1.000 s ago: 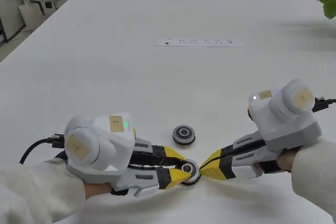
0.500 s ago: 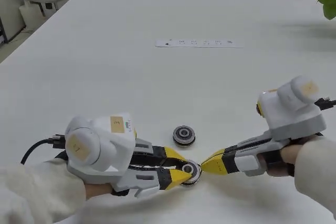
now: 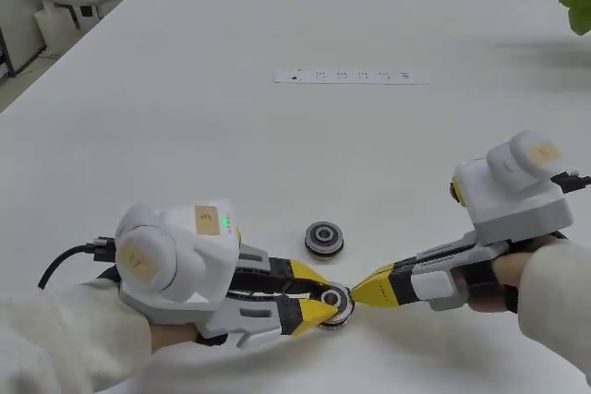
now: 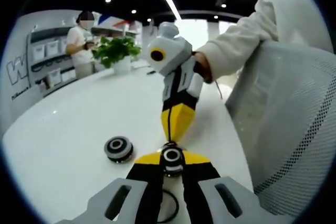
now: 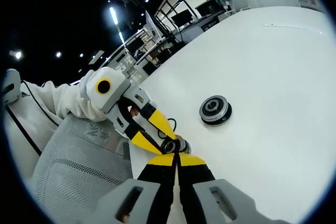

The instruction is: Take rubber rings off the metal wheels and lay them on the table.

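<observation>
In the head view we count two small round wheels on the white table (image 3: 185,89). Each is a shiny metal hub inside a black outer band. The held wheel (image 3: 336,300) sits near the table's close edge, clamped between the yellow tips of the left gripper (image 3: 323,304). The free wheel (image 3: 323,238) lies flat just behind it, apart from both tools. The right gripper (image 3: 358,294) points in from the other side with its jaws pressed together, its tip at the held wheel's rim. We cannot tell whether anything thin is pinched there. Farther back lies one flat white strip (image 3: 351,75) with small marks.

In the left gripper view the two yellow-and-black jaws grip the held wheel (image 4: 172,155) from both sides. The right gripper (image 4: 176,132) comes down to its upper edge as one closed wedge. The free wheel (image 4: 118,148) rests to the left on the glossy table. One leafy plant (image 4: 116,51) in a white pot stands behind.

In the right gripper view the tool's own jaws meet with no gap. The held wheel (image 5: 171,146) is just past them, in the left gripper (image 5: 164,139). The free wheel (image 5: 215,109) lies alone beyond.
</observation>
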A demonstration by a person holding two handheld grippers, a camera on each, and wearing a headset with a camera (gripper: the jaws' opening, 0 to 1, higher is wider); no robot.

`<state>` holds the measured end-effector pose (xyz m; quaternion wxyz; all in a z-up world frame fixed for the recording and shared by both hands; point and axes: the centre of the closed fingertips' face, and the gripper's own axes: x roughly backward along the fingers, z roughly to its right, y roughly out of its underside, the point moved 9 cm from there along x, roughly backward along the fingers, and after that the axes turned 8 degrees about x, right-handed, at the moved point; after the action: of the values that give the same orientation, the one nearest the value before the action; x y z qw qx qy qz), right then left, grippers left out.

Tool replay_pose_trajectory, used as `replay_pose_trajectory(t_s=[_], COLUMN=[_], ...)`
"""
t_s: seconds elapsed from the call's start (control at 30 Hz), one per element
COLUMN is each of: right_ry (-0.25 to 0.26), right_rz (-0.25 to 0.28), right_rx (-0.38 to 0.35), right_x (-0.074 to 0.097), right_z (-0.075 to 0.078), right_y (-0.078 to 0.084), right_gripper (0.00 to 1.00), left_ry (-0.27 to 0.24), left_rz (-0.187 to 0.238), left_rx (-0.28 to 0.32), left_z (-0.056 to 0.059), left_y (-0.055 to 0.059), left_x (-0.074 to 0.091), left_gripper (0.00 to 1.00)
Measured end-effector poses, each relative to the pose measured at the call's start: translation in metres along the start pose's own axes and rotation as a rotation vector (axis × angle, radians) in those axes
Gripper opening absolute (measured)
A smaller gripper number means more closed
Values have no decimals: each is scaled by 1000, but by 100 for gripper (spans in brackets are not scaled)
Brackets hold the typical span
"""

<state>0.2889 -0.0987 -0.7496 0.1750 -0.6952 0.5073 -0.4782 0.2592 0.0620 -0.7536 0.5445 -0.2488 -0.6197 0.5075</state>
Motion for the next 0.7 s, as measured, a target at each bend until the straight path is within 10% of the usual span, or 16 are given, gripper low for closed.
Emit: replay_pose_trajectory(t_s=[0.7], right_ry=[-19], right_rz=[14], right_rx=[-7], right_x=[-1], right_z=[-5], right_y=[-4], right_gripper=[0], left_ry=[-2], left_rz=[2], left_rx=[-5], left_z=[0], left_y=[0], left_x=[3], left_gripper=[14])
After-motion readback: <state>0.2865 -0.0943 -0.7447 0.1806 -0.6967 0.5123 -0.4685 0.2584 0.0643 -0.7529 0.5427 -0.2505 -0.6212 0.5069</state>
